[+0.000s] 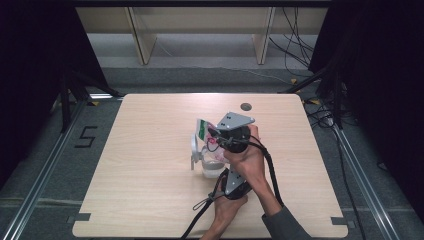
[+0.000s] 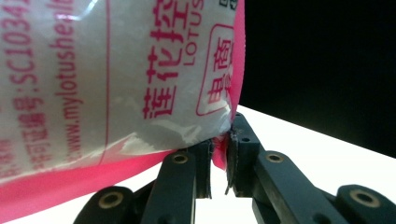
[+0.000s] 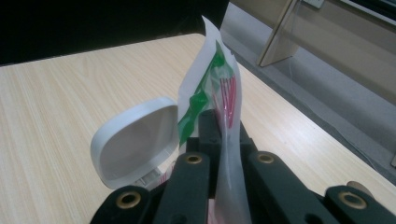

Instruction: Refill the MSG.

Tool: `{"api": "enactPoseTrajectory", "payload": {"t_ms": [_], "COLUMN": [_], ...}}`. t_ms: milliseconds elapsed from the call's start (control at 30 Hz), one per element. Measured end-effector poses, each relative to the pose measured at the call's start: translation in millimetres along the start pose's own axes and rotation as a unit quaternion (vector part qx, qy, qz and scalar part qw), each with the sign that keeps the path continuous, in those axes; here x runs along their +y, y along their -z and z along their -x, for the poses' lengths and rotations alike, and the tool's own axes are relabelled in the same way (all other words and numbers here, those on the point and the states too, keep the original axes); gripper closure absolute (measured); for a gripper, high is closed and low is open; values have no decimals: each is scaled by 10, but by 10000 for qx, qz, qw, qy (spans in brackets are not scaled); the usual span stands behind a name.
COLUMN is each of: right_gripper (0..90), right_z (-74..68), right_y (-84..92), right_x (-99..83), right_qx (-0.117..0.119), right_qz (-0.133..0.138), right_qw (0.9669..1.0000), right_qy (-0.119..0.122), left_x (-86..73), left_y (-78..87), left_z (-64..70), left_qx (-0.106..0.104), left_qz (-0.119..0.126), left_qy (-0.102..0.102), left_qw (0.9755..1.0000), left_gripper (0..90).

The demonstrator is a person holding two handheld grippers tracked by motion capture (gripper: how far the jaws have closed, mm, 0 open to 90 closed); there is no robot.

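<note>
My right tool [image 3: 219, 140] is clamped on the top edge of the packet [image 3: 219, 88], near its green-printed corner; my left tool [image 2: 218, 158] pinches the pink bottom seam of the same packet [image 2: 116, 70]. Between them the bag hangs tilted over a white container [image 1: 212, 167] on the desk [image 1: 150, 200], whose hinged lid [image 3: 135, 140] stands open just beside the packet. I judge the job as emptying the packet into that container — the lid is already up and the bag lifted and gripped at both ends. Whether the top is torn open I cannot tell — pouring seems still to come.
</note>
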State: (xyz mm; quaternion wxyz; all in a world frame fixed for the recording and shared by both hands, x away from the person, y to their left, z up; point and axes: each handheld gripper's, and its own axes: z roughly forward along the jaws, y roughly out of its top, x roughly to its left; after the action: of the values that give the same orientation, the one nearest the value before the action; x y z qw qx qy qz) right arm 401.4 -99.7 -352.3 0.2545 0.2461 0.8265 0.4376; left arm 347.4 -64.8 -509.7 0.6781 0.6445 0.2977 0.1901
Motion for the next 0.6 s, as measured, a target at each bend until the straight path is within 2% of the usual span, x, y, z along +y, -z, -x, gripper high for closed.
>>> {"api": "enactPoseTrajectory", "payload": {"t_ms": [200,233,267,300,333,400,467,500,567,600], "right_gripper": [893,893,893,893,893,893,893,893,893,893], "right_z": [8,14,14,22,22,26,31,32,32,32], "right_y": [-5,-17,-17,-24,-24,-26,-30,-31,-32,-32], "right_x": [-6,-7,-7,-10,-10,-10,-2,-1,0,1], "right_qx": [37,18,18,18,18,21,27,24,22,22], "right_qz": [-36,-32,-32,-49,-49,-71,-61,-59,-63,-54], "right_qw": [10000,10000,10000,10000,10000,10000,9999,9999,10000,10000], "right_qy": [-24,83,83,51,51,-4,87,108,43,49], "left_x": [-3,-5,-5,-13,-8,0,-1,3,5,2], "left_y": [-4,-9,-9,-20,-5,0,-13,-1,2,-7], "left_z": [7,6,6,12,6,12,25,14,12,18], "left_qx": [5,-2,-2,32,-4,-6,22,-6,-2,37], "left_qz": [-12,-11,-11,53,-37,-45,47,-31,-34,44], "left_qy": [6,14,14,31,-11,-52,-4,-55,-49,-24], "left_qw": [10000,10000,10000,10000,10000,10000,10000,10000,10000,10000], "left_gripper": [810,810,810,810,810,810,809,810,810,810]}}
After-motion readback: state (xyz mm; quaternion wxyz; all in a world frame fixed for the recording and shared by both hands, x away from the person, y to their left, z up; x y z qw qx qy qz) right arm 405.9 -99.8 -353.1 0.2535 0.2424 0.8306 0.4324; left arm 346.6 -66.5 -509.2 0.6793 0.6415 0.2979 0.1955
